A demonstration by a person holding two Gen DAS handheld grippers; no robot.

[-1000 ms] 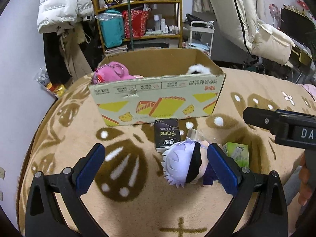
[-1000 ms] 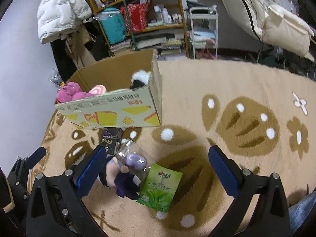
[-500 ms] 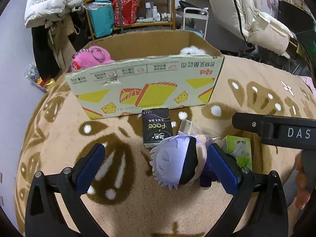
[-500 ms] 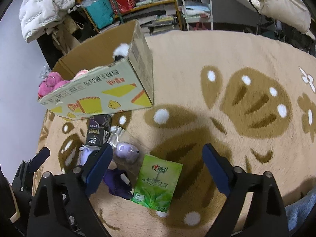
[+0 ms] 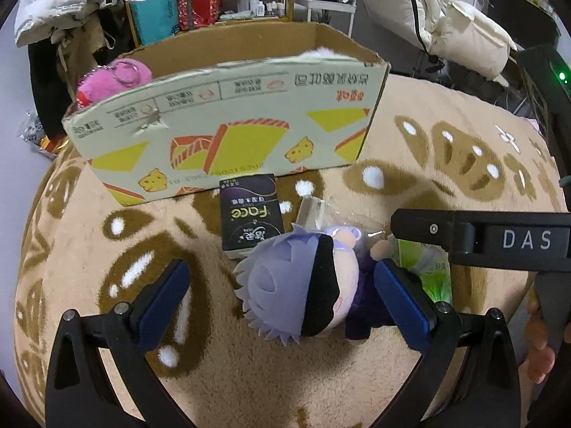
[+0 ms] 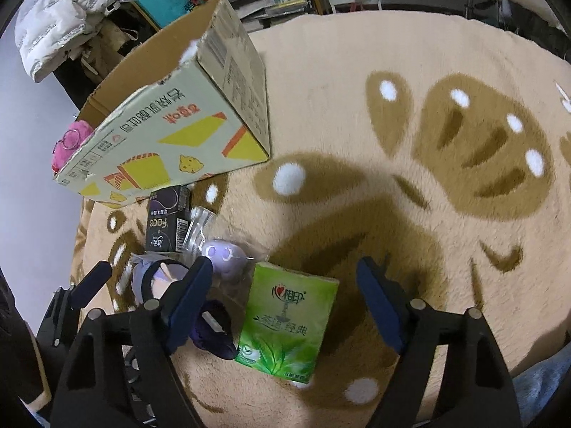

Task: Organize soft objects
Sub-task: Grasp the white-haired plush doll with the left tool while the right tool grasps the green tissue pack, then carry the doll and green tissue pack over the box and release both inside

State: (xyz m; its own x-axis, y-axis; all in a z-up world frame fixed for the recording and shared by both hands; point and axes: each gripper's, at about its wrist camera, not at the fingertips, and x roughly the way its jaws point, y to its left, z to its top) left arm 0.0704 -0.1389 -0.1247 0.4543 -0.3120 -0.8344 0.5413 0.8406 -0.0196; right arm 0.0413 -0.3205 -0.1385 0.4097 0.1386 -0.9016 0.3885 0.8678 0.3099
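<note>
A plush doll (image 5: 303,285) with pale lilac hair, a black blindfold and a purple body lies on the rug. My left gripper (image 5: 282,296) is open, with the doll's head between its blue pads, not squeezed. My right gripper (image 6: 289,299) is open around a green tissue pack (image 6: 285,324); its left finger lies over the doll (image 6: 157,278). A small lilac plush in a clear bag (image 6: 223,253) lies beside them. The cardboard box (image 5: 228,117) holds a pink plush (image 5: 110,82) and a white one (image 5: 321,51).
A black "Face" tissue pack (image 5: 249,217) lies against the box front. The beige and brown rug (image 6: 410,164) stretches to the right. Shelves (image 5: 200,3), a white trolley and hanging coats stand behind the box.
Both grippers have come lower and closer. The doll's head now sits between my left pads, and the green pack now sits between my right pads. Nothing has been gripped.
</note>
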